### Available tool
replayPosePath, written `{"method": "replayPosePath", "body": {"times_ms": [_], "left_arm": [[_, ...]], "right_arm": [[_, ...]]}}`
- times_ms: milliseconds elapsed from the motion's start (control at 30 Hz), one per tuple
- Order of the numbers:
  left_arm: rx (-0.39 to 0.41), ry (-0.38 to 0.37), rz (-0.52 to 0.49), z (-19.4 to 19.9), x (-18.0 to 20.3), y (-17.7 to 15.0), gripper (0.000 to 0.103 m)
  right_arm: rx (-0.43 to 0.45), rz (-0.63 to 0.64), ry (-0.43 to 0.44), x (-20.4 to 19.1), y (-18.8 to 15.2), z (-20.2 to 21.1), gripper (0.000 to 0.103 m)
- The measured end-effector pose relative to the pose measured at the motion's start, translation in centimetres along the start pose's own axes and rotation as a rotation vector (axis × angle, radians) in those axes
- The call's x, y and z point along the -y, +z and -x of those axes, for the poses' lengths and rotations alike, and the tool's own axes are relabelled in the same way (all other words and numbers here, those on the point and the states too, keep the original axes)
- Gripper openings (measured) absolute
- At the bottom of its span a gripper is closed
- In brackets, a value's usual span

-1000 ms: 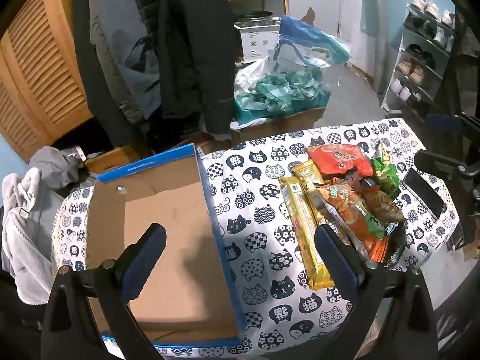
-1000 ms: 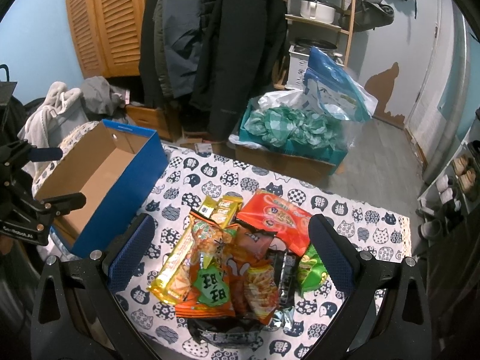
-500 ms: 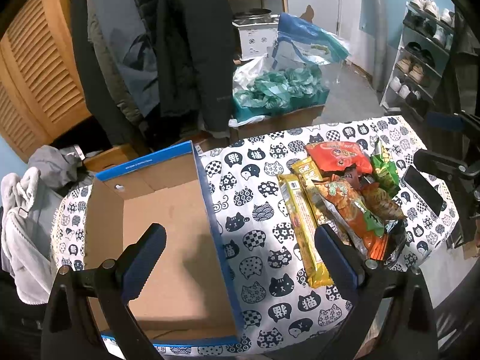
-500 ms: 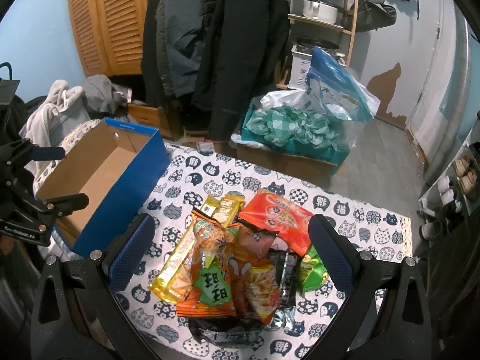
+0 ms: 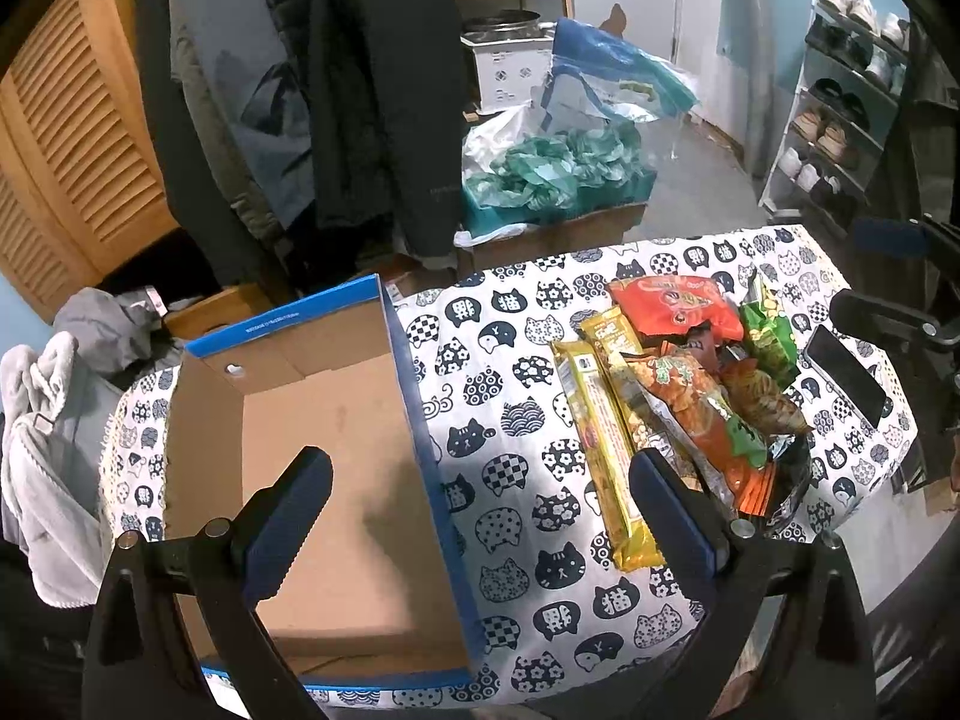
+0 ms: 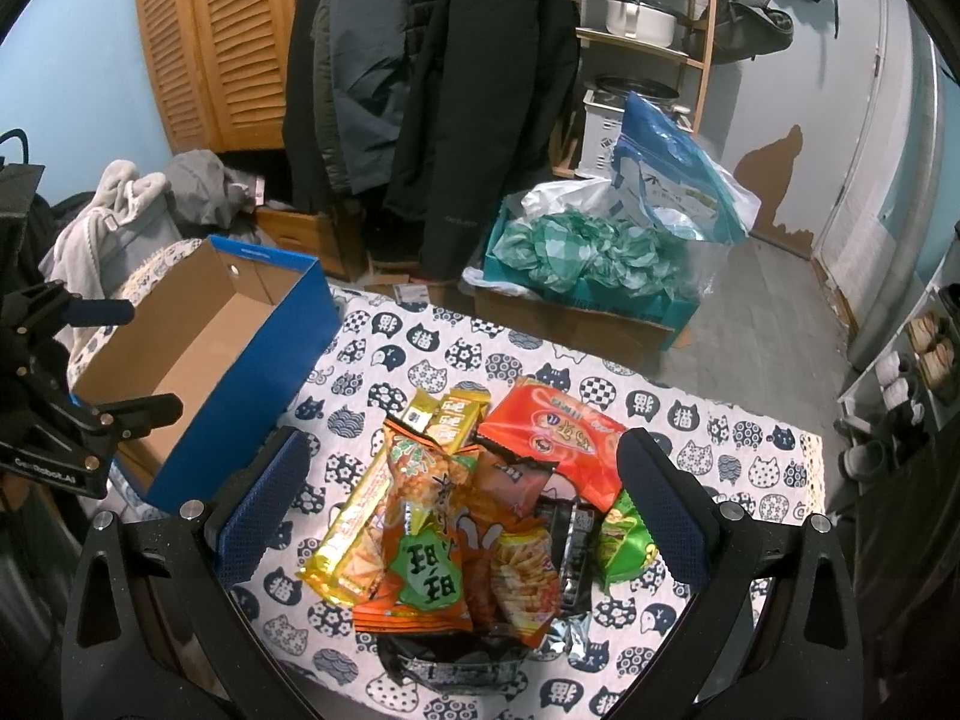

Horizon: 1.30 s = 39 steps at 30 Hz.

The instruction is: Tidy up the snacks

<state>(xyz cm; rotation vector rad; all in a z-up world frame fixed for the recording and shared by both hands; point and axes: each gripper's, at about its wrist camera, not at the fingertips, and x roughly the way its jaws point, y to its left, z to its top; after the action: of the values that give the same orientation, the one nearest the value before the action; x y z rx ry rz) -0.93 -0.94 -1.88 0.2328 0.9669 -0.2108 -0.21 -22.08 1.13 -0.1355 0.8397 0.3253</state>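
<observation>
The box [image 5: 324, 420] lies open-topped and bare inside; bare tablecloth [image 5: 510, 396] separates it from the snack pile [image 6: 474, 510], apparently unobstructed.

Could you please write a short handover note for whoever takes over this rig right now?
Left gripper: open, holding nothing, hovering over the blue box's right wall.
Right gripper: open, holding nothing, hovering over the snack pile.
The box sits at the table's left end, nothing inside it. All snacks lie heaped on the cat-print tablecloth to its right; a phone lies beyond them.
Done: nothing packed yet.
Left: probably move every packet into the box.
</observation>
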Motion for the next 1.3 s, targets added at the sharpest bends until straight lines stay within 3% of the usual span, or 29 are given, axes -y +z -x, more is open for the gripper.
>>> {"method": "replayPosePath", "body": {"times_ms": [1300], "left_arm": [[-0.027, -0.009, -0.023, -0.40, 0.94, 0.34, 0.101]], "right_arm": [[-0.003, -0.001, 0.001, 0.34, -0.29, 0.00, 0.100]]}}
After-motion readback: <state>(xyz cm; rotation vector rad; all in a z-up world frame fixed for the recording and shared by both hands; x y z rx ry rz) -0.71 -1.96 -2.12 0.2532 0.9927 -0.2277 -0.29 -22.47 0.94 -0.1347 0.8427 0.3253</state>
